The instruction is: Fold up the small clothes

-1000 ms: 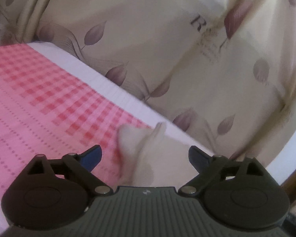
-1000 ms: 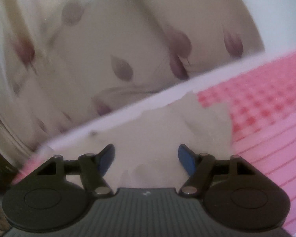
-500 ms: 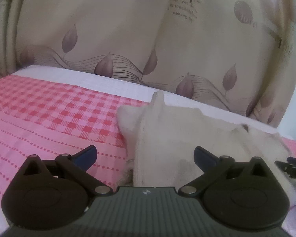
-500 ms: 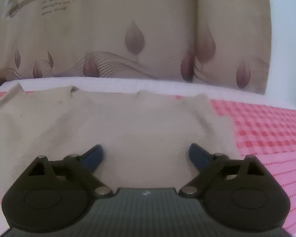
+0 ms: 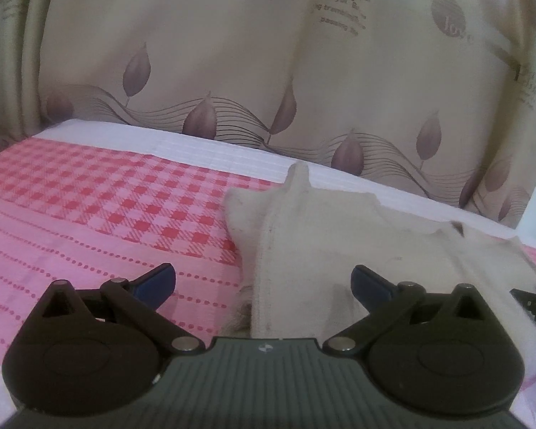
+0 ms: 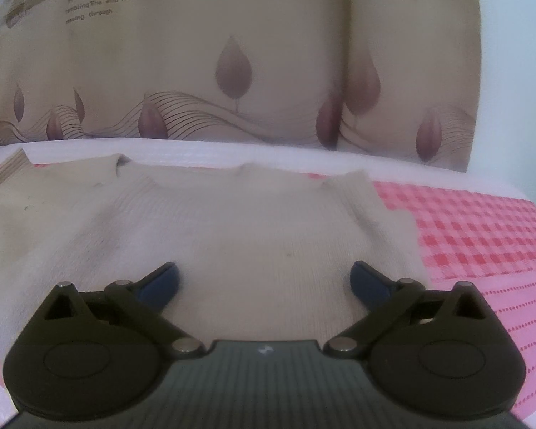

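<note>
A small cream knitted sleeveless top (image 6: 232,221) lies spread flat on a pink checked bedsheet (image 6: 482,236), its neck and shoulder straps toward the far edge. In the left wrist view the top (image 5: 339,243) shows from its left side, with one strap sticking up. My left gripper (image 5: 263,280) is open and empty, low over the top's left edge. My right gripper (image 6: 264,280) is open and empty, low over the top's body. The tip of the right gripper (image 5: 532,300) shows at the right edge of the left wrist view.
The bedsheet (image 5: 89,207) stretches left with red checks and dotted stripes. A white band (image 5: 211,150) runs along the bed's far edge. A beige curtain (image 5: 268,71) with leaf prints hangs right behind it. A white wall (image 6: 511,71) is at the far right.
Both views swung from tilted and blurred to level and steady. The top now lies spread flat in front of both open grippers. The jaws stayed open.
</note>
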`<state>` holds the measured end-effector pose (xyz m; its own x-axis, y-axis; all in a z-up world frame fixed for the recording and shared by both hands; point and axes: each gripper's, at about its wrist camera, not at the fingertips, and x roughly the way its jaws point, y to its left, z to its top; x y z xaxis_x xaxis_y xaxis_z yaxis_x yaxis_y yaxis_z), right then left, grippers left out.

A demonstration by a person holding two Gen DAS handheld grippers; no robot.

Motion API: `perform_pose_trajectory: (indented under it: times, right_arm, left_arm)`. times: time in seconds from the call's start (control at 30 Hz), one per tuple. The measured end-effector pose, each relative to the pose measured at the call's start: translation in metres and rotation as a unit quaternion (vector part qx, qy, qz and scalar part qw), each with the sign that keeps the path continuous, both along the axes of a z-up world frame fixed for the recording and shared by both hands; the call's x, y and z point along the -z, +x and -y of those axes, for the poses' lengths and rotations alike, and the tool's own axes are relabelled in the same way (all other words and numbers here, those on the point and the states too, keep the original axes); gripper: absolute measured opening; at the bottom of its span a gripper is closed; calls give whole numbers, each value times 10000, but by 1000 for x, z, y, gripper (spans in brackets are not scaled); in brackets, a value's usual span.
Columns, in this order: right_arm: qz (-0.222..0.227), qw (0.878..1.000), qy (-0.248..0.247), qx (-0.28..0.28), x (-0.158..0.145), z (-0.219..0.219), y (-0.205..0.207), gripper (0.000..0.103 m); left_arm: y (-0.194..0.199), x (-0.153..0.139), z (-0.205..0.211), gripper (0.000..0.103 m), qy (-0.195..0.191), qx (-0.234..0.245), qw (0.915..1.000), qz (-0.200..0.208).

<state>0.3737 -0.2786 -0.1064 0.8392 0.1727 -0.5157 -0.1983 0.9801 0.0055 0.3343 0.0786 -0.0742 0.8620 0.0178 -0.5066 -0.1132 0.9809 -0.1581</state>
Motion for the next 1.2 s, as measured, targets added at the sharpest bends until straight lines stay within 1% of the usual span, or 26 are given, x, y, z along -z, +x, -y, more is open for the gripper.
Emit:
perform_pose_trajectory:
  times: [0.33,0.67,1.2]
  right_arm:
    - [-22,10000,70,22,0,2,-1,103]
    - [23,9999,-145,77,1,-3,-2,103]
    - [77,9997,-189,99,1,-5,-3,103]
  left_arm:
    - [1,-1,5,103,219,-52,9997,-44]
    - [1,-1,6,103,307,-75,9995,-47]
    - [0,-1,13,103,498,-46,9987,-39]
